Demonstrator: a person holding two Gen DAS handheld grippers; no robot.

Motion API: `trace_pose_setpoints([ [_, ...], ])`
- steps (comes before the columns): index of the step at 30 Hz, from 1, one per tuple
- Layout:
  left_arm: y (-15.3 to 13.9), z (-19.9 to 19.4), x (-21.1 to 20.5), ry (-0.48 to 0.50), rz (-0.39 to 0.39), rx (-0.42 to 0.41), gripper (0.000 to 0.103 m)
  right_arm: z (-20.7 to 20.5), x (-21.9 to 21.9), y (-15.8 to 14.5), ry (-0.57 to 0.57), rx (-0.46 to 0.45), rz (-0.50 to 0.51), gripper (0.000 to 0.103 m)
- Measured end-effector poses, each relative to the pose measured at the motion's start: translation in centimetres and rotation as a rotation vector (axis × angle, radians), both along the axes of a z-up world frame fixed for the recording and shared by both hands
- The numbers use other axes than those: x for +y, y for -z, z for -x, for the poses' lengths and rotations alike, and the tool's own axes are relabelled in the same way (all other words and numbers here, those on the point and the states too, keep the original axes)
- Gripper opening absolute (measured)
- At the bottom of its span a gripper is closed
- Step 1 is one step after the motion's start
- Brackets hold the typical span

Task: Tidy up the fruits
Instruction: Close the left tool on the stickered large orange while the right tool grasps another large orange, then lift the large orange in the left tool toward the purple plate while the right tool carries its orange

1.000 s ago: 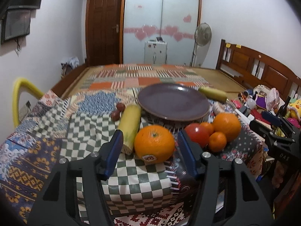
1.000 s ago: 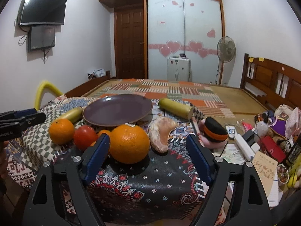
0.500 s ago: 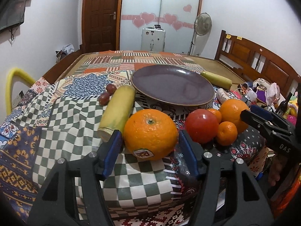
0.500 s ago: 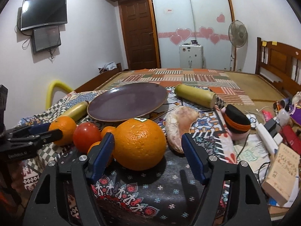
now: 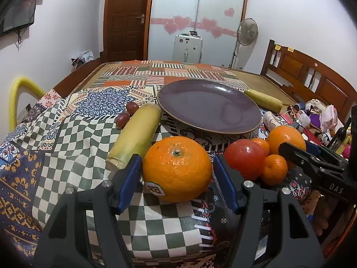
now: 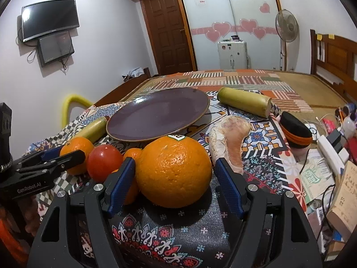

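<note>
A stickered orange (image 5: 177,168) sits on the patterned cloth between the fingers of my open left gripper (image 5: 177,174). A second big orange (image 6: 174,170) sits between the fingers of my open right gripper (image 6: 174,176); it also shows in the left wrist view (image 5: 285,137). Between the two lie a red tomato (image 5: 244,159), also in the right wrist view (image 6: 103,162), and two small mandarins (image 5: 274,169). An empty purple plate (image 5: 208,106) lies behind the fruit, also in the right wrist view (image 6: 156,114). Neither gripper visibly presses its orange.
A yellow-green cane piece (image 5: 136,136) and two red grapes (image 5: 127,114) lie left of the plate. Another cane piece (image 6: 244,102) and a pale ginger-like root (image 6: 229,138) lie to its right. A black-orange hat (image 6: 295,132), cables and boxes (image 6: 343,198) clutter the right side.
Both grippers have moved forward; each orange now sits deeper between its fingers. The fruit has not moved.
</note>
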State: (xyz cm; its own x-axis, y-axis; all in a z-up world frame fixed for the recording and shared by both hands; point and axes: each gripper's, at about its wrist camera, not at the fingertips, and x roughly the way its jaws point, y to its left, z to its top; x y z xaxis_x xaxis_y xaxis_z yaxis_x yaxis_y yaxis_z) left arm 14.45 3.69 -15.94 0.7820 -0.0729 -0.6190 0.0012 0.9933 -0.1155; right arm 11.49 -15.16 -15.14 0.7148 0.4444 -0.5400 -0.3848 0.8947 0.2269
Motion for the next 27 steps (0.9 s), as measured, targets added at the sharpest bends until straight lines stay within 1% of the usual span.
trace_pose_setpoints([
  [2, 0.1, -0.1, -0.1, -0.003, -0.011, -0.003, 0.065, 0.0, 0.1, 0.0, -0.002, 0.001, -0.004, 0.071],
  [5, 0.2, -0.2, -0.3, -0.001, -0.022, -0.01, 0.065, 0.1, 0.2, 0.0, -0.014, 0.003, -0.009, 0.067],
  [7, 0.2, -0.2, -0.2, 0.0, -0.027, -0.012, 0.065, 0.1, 0.2, -0.1, -0.015, -0.002, 0.0, 0.067],
  [12, 0.1, 0.3, -0.7, -0.002, -0.056, -0.016, 0.064, 0.2, -0.1, 0.0, -0.009, 0.001, -0.018, 0.066],
  [15, -0.1, 0.3, -0.6, 0.011, -0.041, -0.012, 0.063, 0.2, -0.3, -0.3, -0.013, 0.003, -0.028, 0.066],
  [23, -1.9, 0.9, -0.3, 0.01, -0.019, -0.048, 0.063, 0.7, -0.7, -1.7, -0.003, -0.04, -0.025, 0.065],
  [27, -3.4, 1.0, -0.3, 0.0, -0.028, -0.081, 0.063, 0.8, -0.7, -3.0, -0.003, -0.083, -0.012, 0.066],
])
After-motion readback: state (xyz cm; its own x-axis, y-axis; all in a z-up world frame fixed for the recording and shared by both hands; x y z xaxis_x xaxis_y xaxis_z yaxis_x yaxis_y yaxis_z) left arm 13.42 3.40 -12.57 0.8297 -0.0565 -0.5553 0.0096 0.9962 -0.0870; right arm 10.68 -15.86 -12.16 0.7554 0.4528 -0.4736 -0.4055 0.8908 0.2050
